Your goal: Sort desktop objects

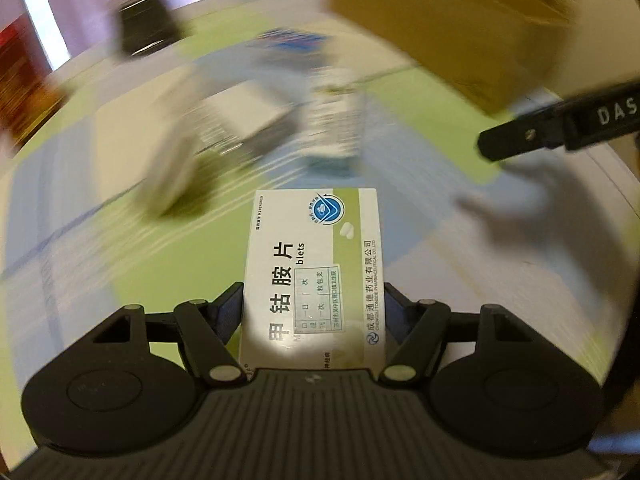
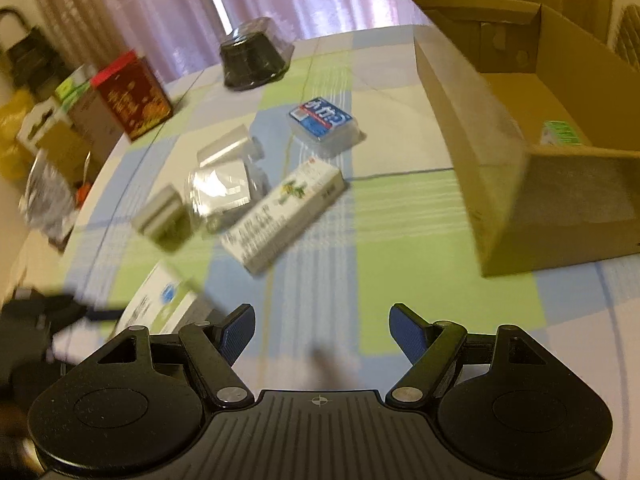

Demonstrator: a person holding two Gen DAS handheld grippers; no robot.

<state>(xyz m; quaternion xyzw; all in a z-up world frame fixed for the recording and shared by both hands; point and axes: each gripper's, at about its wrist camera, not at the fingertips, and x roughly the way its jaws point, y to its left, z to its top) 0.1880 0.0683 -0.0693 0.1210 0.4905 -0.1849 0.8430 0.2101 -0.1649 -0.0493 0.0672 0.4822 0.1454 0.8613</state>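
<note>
My left gripper is shut on a white and green medicine box with black print, held above the checked tablecloth. The same medicine box shows at the lower left of the right wrist view, with the left gripper blurred beside it. My right gripper is open with nothing between its blue pads. Ahead of it lie a long white box, a blue-labelled pack, clear plastic packs and a small grey box. An open cardboard box stands at the right.
A black domed container sits at the far side of the table. A red box and other cartons stand at the left edge. A green item lies inside the cardboard box. The right gripper's finger shows in the left wrist view.
</note>
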